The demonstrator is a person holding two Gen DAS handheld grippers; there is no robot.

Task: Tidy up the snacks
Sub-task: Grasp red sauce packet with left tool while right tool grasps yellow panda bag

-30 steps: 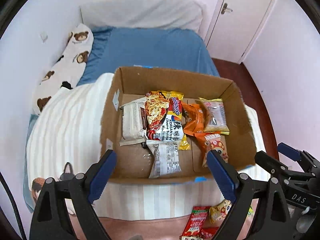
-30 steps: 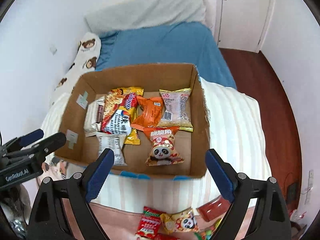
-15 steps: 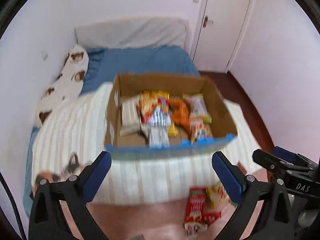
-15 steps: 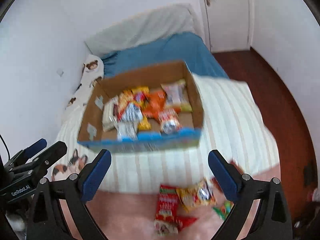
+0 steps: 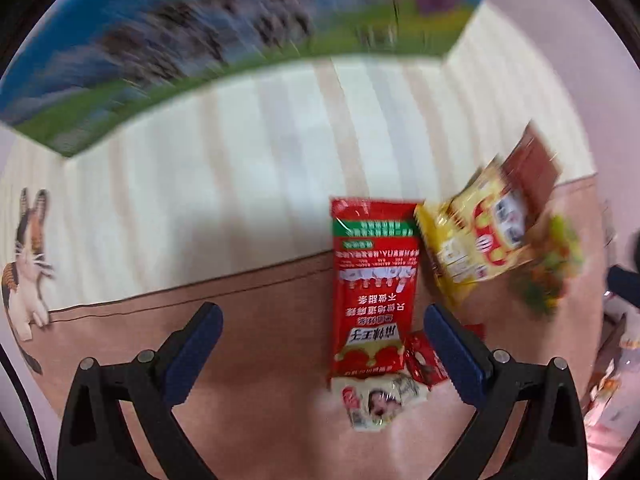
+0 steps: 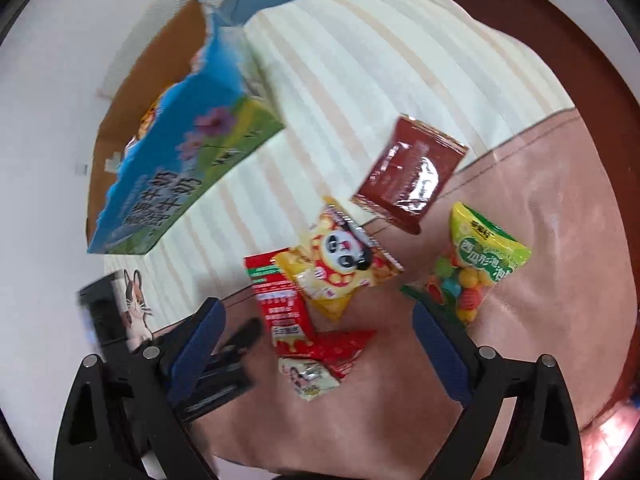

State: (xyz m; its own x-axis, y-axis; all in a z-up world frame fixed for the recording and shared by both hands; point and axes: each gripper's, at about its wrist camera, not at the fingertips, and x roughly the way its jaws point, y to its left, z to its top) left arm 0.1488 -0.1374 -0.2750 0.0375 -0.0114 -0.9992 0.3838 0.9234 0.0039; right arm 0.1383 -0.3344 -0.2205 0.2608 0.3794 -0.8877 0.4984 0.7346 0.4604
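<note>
Loose snacks lie on the pink blanket. A long red packet (image 5: 374, 284) lies between my left gripper's fingers (image 5: 320, 344), which is open and empty just above it. A yellow panda packet (image 5: 476, 236) (image 6: 340, 260), a dark red packet (image 6: 410, 172), a bag of coloured candy balls (image 6: 476, 264) and a small white packet (image 5: 376, 398) (image 6: 310, 374) lie around it. My right gripper (image 6: 320, 344) is open and empty above the pile. The cardboard box (image 6: 176, 144) with its blue and green printed side stands at the far left.
The striped cream blanket (image 5: 240, 160) lies between the box (image 5: 200, 40) and the snacks. A cat print (image 5: 28, 256) is at the left edge. The left gripper shows in the right wrist view (image 6: 224, 360). Dark wooden floor (image 6: 600, 40) lies to the right.
Both grippers have dropped and tilted down from over the box to just above the loose snacks on the pink blanket. Both stay open.
</note>
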